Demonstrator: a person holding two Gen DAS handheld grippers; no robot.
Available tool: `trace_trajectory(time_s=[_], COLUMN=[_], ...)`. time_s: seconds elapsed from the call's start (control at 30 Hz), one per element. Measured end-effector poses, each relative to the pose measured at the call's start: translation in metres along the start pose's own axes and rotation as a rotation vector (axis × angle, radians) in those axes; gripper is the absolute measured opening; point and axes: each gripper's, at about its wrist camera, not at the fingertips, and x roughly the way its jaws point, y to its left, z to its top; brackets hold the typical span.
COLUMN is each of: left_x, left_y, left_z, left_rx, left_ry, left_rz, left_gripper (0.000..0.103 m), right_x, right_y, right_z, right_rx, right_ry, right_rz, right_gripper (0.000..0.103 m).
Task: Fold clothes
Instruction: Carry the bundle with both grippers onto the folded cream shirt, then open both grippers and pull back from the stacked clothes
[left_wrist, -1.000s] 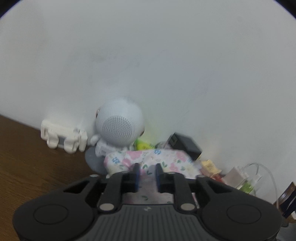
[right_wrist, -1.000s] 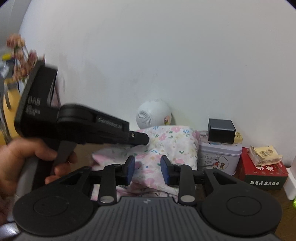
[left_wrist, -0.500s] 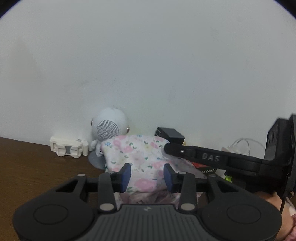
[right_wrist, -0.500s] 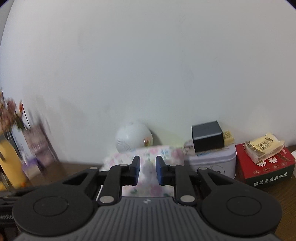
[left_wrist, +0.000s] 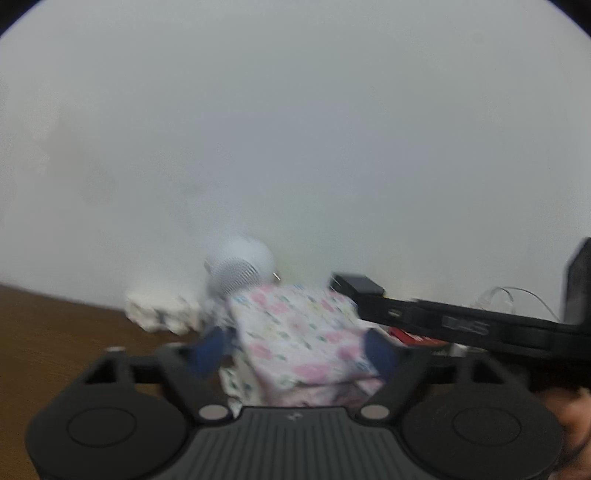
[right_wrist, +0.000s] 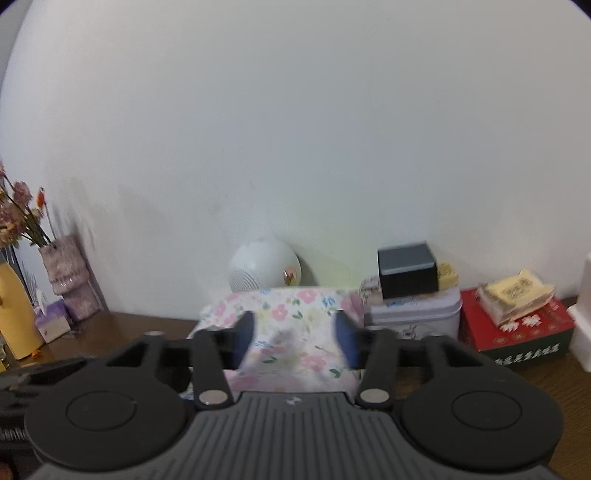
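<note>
A folded floral garment (left_wrist: 295, 332), white with pink flowers, lies on the brown table against the white wall. It also shows in the right wrist view (right_wrist: 291, 332). My left gripper (left_wrist: 293, 352) is open, its blue pads spread wide on either side of the bundle. My right gripper (right_wrist: 295, 338) is open too, its pads either side of the cloth's near edge. The right gripper's black body (left_wrist: 461, 325) reaches in from the right of the left wrist view.
A round white speaker (right_wrist: 264, 267) stands behind the garment. A white tin (right_wrist: 417, 314) with a black box (right_wrist: 406, 269) on it and a red box (right_wrist: 517, 328) stand to the right. A vase of flowers (right_wrist: 66, 273) and a yellow bottle (right_wrist: 14, 314) stand at the left.
Both grippers have opened wide: the left was part open and the right nearly shut half a second ago. The garment now rests folded between the pads.
</note>
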Motion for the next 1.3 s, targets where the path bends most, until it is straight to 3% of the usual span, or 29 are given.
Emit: trace_trajectory(time_s=[0.03, 0.1, 0.27, 0.57, 0.73, 0.93, 1.3], left_x=[-0.007, -0.019, -0.041, -0.077, -0.106, -0.137, -0.205], left_y=[0.000, 0.002, 0.009, 0.008, 0.004, 0.006, -0.005], left_z=[-0.002, -0.005, -0.012, -0.030, -0.044, -0.057, -0.087], left_rx=[0.010, 0.027, 0.056, 0.102, 0.108, 0.093, 0.122], left_ry=[-0.029, -0.074, -0.067, 0.010, 0.017, 0.125, 0.210], left_rz=[0.024, 0.059, 0.109, 0.150, 0.164, 0.140, 0.109], left_gripper=[0.103, 0.103, 0.103, 0.103, 0.103, 0.103, 0.103], right_x=[-0.007, -0.019, -0.039, -0.081, -0.105, -0.145, -0.205], right_y=[0.003, 0.011, 0.024, 0.044, 0.060, 0.082, 0.105], right_z=[0.000, -0.002, -0.014, -0.035, -0.054, -0.078, -0.109], right_rx=[-0.018, -0.046, -0.090, -0.031, -0.021, -0.091, -0.075], right_ry=[-0.015, -0.053, -0.081, -0.017, 0.052, 0.085, 0.177], right_rz=[0.004, -0.012, -0.036, 0.020, -0.018, -0.107, -0.071], right_gripper=[0.077, 0.103, 0.103, 0.103, 0.103, 0.103, 0.103])
